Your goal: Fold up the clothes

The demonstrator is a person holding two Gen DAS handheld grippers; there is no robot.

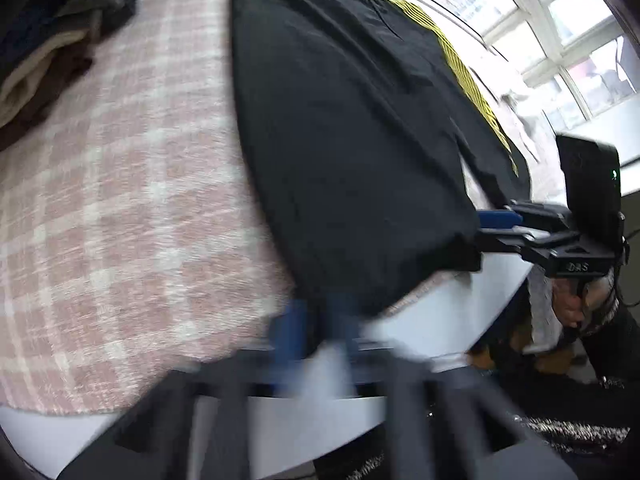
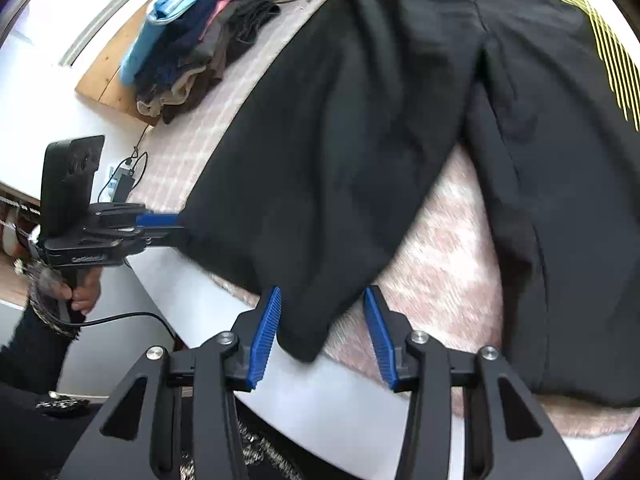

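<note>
A pair of black shorts (image 2: 400, 128) with yellow stripes (image 2: 612, 52) lies spread on a pink plaid cloth (image 2: 440, 248). It also shows in the left wrist view (image 1: 344, 128). My left gripper (image 1: 316, 320) is blurred and its blue fingers sit close together at the hem of one leg; seen from the right wrist view (image 2: 180, 226), it looks shut on that hem's left corner. My right gripper (image 2: 322, 336) is open, its jaws on either side of the same leg's other hem corner. It also shows in the left wrist view (image 1: 486, 226).
A pile of folded clothes (image 2: 192, 52) with a blue item on top sits at the far left of the cloth, also in the left wrist view (image 1: 44, 40). The white table edge (image 2: 208, 300) runs along the front. Windows (image 1: 560, 20) lie beyond.
</note>
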